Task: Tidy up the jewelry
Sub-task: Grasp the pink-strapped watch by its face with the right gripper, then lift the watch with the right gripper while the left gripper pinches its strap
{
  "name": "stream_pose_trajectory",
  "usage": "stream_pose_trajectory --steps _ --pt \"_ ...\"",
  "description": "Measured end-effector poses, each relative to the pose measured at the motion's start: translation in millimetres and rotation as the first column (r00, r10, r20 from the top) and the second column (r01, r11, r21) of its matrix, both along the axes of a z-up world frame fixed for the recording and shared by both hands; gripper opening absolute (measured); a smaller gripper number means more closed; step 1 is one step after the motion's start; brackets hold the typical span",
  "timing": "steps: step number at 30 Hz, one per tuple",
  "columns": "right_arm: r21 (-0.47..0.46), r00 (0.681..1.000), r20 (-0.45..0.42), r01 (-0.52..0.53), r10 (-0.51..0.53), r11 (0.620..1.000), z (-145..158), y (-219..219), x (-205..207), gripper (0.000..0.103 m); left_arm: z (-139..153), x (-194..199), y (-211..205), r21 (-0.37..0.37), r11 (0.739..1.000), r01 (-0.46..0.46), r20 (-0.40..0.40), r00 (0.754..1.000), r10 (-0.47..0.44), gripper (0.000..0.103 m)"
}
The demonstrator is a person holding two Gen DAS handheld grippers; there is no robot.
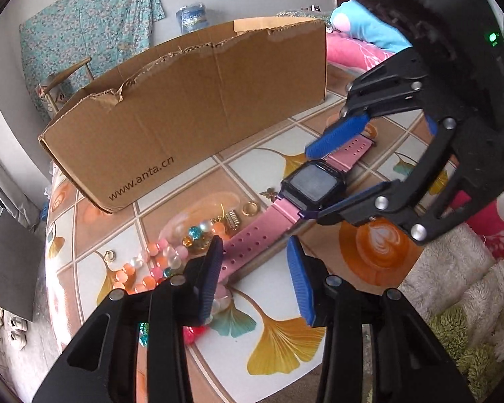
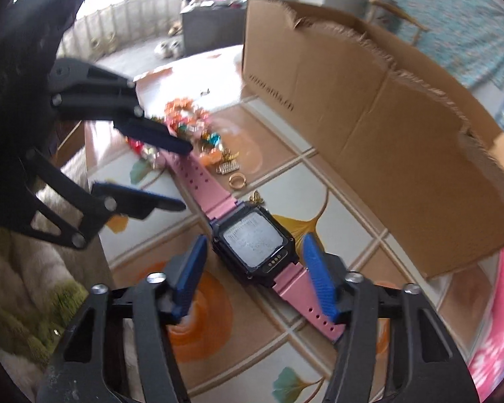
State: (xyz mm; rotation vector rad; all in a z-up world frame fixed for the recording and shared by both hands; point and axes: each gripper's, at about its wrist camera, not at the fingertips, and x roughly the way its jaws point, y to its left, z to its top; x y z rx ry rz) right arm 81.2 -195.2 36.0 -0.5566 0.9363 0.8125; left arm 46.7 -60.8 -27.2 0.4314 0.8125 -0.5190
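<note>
A pink-strapped smartwatch (image 1: 310, 184) with a black square face lies flat on the tiled tabletop; it also shows in the right wrist view (image 2: 253, 245). My left gripper (image 1: 257, 268) is open over one strap end. My right gripper (image 2: 253, 268) is open around the watch face and the other strap, and shows in the left wrist view (image 1: 314, 184). The left gripper shows in the right wrist view (image 2: 184, 176). Beaded bracelets (image 1: 161, 258), a gold ring (image 1: 250, 208) and small gold pieces (image 1: 233, 220) lie beside the strap.
A torn cardboard box (image 1: 191, 107) stands open just behind the jewelry. Fluffy cloth (image 1: 453, 268) and pink bedding (image 1: 356, 48) lie at the right. The table edge (image 1: 50, 268) drops off to the left.
</note>
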Motion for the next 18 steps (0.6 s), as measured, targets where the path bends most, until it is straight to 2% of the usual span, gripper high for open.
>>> stream_pose_trajectory --steps 5,8,13,18 --pt "0.013 0.996 -0.074 -0.043 0.044 0.999 0 -3 12 0.05 2 1 3 0.012 1.0 0.005 -0.004 1.0 -0.005 0.039" --pt "0.05 0.987 -0.155 -0.042 0.05 0.998 0 -5 24 0.049 2 1 1 0.034 0.999 0.017 0.005 1.0 -0.017 0.039" --pt "0.121 0.947 -0.318 -0.009 0.047 0.993 2 -14 47 0.049 0 5 -6 0.092 0.996 0.021 -0.001 1.0 -0.021 0.039" --pt "0.15 0.914 -0.401 0.005 0.056 0.989 1 -16 59 0.049 -4 8 -17 0.148 0.989 0.009 0.026 1.0 -0.013 0.039"
